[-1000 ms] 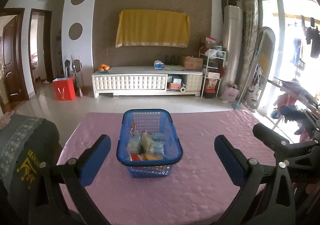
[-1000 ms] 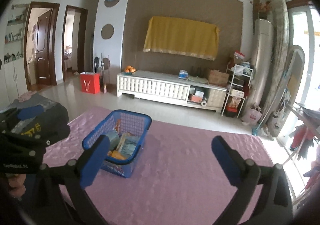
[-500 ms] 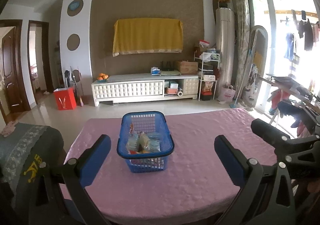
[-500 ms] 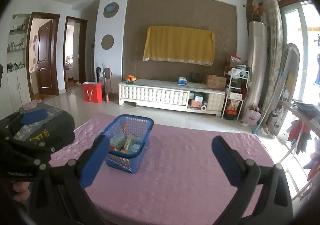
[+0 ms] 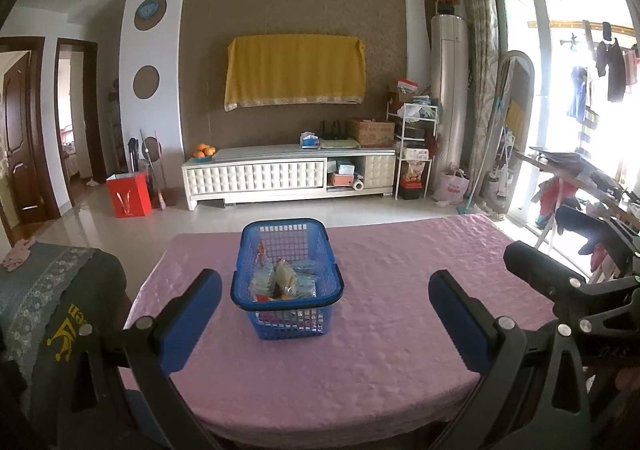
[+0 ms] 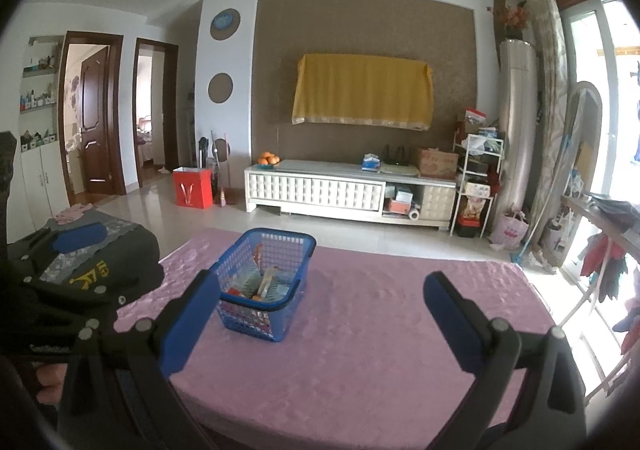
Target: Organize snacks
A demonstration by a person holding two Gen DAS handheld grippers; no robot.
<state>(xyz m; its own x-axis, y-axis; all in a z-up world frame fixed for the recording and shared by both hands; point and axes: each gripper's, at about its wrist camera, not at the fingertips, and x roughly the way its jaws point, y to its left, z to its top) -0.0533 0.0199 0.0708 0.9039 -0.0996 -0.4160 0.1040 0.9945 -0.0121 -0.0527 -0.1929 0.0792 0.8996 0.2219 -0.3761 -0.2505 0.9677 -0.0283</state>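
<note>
Left wrist view: left gripper point(image 5: 325, 312) spread wide, holding nothing, poised over near edge of table point(image 5: 400, 350). Blue basket point(image 5: 287, 282) of snacks point(image 5: 282, 280) upright between the blue pads point(image 5: 192, 316), toward the left half of the pink cloth. Bare cloth to the right up to the far edge. Right gripper point(image 5: 560, 290) at right margin.

Right wrist view: right gripper point(image 6: 322, 314) likewise agape and empty, above the near edge. Basket point(image 6: 264, 282) just beyond left pad point(image 6: 190, 320), near the table's point(image 6: 380, 350) left edge; snacks point(image 6: 260, 286) inside. Broad bare cloth right of basket.
</note>
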